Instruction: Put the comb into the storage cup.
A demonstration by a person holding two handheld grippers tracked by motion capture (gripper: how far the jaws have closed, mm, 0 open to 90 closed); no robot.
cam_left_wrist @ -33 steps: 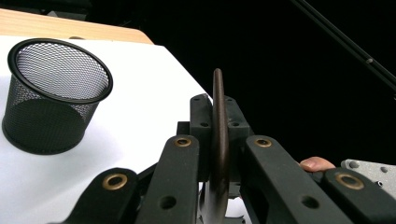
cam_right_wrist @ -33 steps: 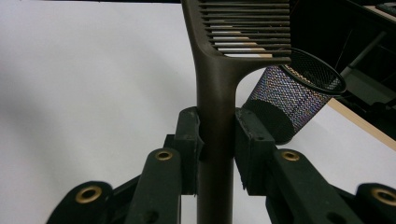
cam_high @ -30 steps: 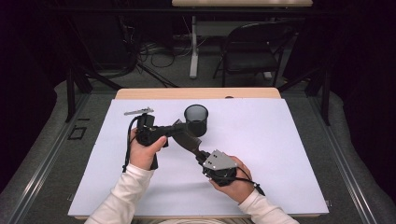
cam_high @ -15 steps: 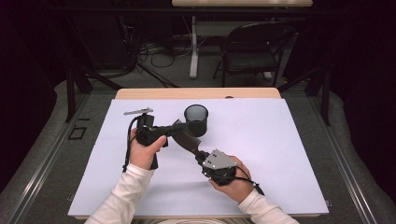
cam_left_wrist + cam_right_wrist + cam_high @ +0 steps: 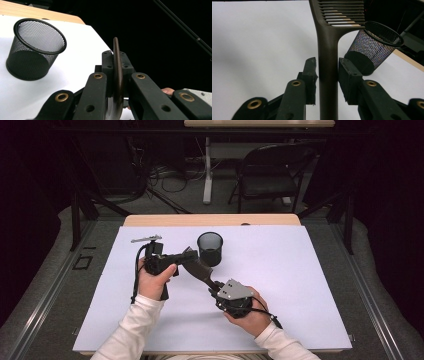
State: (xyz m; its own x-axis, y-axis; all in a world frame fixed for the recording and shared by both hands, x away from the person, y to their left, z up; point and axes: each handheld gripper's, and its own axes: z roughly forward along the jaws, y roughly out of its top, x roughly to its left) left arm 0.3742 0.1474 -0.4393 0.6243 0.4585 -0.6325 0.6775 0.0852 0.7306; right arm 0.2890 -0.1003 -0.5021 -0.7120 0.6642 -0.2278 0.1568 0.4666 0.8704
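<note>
1. A small grey bar (image 5: 146,239) lies on the white sheet (image 5: 310,285) near the tabletop's far left corner, apart from everything else.

2. The left gripper (image 5: 186,257), held in the person's left hand (image 5: 154,279) left of the tabletop's centre, points toward the right. In the left gripper view its jaws are clamped on the toothed end of a dark brown comb (image 5: 117,75), which stands edge-on between them.

3. The comb (image 5: 201,269) hangs above the sheet near the tabletop's centre, slanting from the left gripper down toward the near edge and the right gripper. In the right gripper view its straight handle (image 5: 328,75) runs up between the jaws and its teeth (image 5: 343,12) fan out at the top.

4. A black mesh cup (image 5: 210,248) stands upright on the sheet just beyond the comb, toward the far edge and a little right of the left gripper. Its open mouth faces up.

5. The right gripper (image 5: 214,287), capped by a grey three-cornered plate (image 5: 234,290), sits in the person's right hand (image 5: 250,312) toward the near edge, right of centre. Its jaws have just been opening: the handle sits between them, with a thin gap visible at the right pad (image 5: 347,77), while the left pad (image 5: 310,75) sits close against the handle.

6. Bare wood (image 5: 210,220) of the tabletop shows along the far edge, past the sheet.
</note>
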